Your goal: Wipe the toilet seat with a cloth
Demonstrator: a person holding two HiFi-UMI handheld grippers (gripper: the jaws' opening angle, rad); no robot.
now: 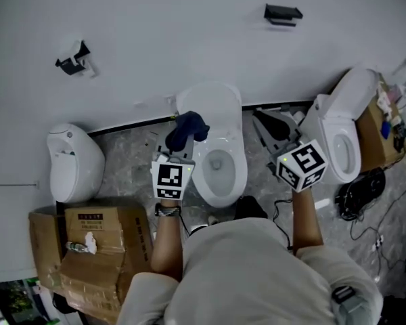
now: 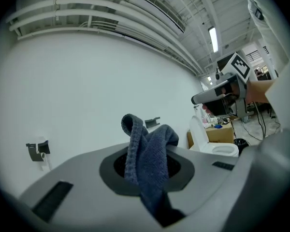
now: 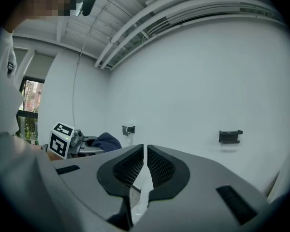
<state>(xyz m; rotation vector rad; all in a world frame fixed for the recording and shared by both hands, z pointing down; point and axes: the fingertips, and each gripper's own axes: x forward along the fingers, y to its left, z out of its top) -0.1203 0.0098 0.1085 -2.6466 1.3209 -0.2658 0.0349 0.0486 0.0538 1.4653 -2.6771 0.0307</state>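
A dark blue cloth (image 1: 188,128) hangs bunched from my left gripper (image 1: 182,142), which is shut on it above the left rim of the white toilet (image 1: 220,189). In the left gripper view the cloth (image 2: 150,151) sticks up and out from between the jaws of the left gripper (image 2: 148,164), which points at the white wall. My right gripper (image 1: 267,127) is held up to the right of the toilet. Its jaws (image 3: 145,166) stand almost together, and only a thin white sliver shows in the slit; I cannot tell what that is.
A second toilet (image 1: 340,141) stands at the right beside a cardboard box (image 1: 377,137) and cables (image 1: 358,193). A white fixture (image 1: 71,162) and stacked cardboard boxes (image 1: 101,249) are at the left. A paper holder (image 1: 73,59) and a black bracket (image 1: 282,12) hang on the wall.
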